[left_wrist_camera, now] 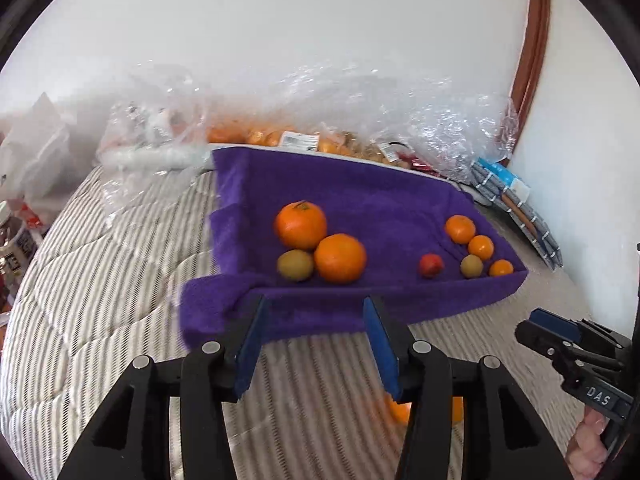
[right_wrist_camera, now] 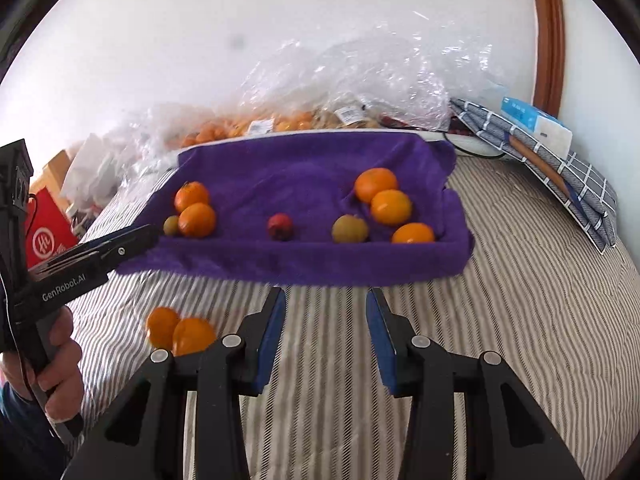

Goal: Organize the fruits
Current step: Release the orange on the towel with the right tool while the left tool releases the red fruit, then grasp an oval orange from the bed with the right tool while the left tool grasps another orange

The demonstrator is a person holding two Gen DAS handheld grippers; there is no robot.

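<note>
Both your grippers are empty right now: the left gripper [left_wrist_camera: 316,312] has its jaws apart with nothing between them, hanging just short of the towel's [left_wrist_camera: 360,200] near fold, and the right gripper [right_wrist_camera: 326,304] is the same, jaws apart over bare striped bedding [right_wrist_camera: 520,300].

Fruit sits in clusters on the purple towel. Left side, two oranges [right_wrist_camera: 194,210] touching, with a kiwi [right_wrist_camera: 171,225] tucked against them. Middle, one small red fruit [right_wrist_camera: 280,226] alone. Right side, three oranges [right_wrist_camera: 390,206] with a second kiwi [right_wrist_camera: 350,229] beside them. And off the towel, two stray oranges [right_wrist_camera: 180,332] lie together on the bedding, just beside your left gripper's handle.

My read: those strays are the next job. They sit low and close to you, so bring the left gripper back over them rather than reaching across with the right. Take one at a time. They touch, so come in from the outer side and close across the widest part, gently; round fruit on soft bedding will likely roll if you nudge it.

Room is good in front of the right gripper: open bedding all the way to the towel. Watch the raised towel fold on the near edge when you carry fruit over it. Plastic bags [right_wrist_camera: 360,80] crowd the far side, and folded checked cloth [right_wrist_camera: 560,168] with a box sits far right, so stay off both.
</note>
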